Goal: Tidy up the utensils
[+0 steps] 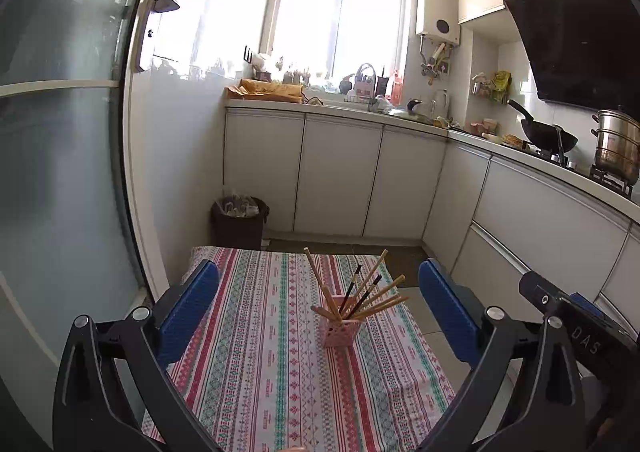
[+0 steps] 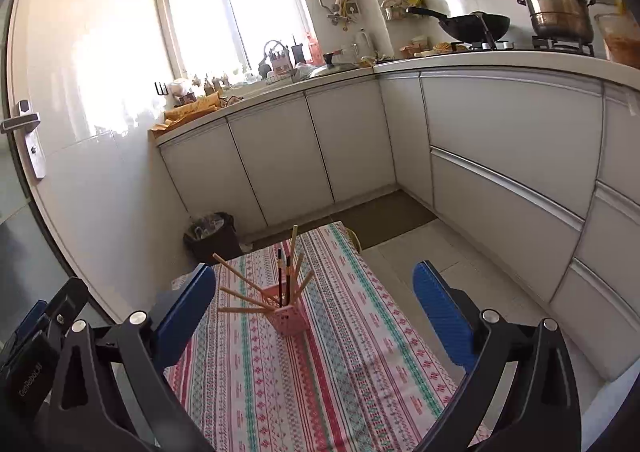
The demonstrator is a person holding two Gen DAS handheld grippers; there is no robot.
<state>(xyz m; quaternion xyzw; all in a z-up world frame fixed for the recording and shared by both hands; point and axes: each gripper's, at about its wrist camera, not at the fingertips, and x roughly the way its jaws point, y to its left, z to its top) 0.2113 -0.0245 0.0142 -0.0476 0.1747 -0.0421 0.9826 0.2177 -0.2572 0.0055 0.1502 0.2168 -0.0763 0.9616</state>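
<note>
A pink slotted holder [image 1: 340, 331] [image 2: 287, 315] stands upright on the striped tablecloth [image 1: 256, 372] [image 2: 352, 352]. Several wooden chopsticks [image 1: 382, 306] [image 2: 244, 294] and two dark ones [image 1: 362, 298] [image 2: 280, 276] fan out of it. My left gripper [image 1: 320, 292] hangs open, well back from the holder, with nothing between its blue pads [image 1: 188, 310]. My right gripper [image 2: 316, 292] is open too, nothing between its blue pads [image 2: 444, 316], and the holder lies ahead near its left finger. The right gripper's body [image 1: 576, 328] shows at the right edge of the left wrist view.
A dark bin [image 1: 239, 222] [image 2: 214, 236] stands on the floor beyond the table's far edge. White cabinets [image 1: 340, 168] [image 2: 500, 140] run along the back and right. A wok [image 2: 472, 26] and steel pot [image 2: 556, 6] sit on the stove. A glass door [image 1: 60, 172] is at left.
</note>
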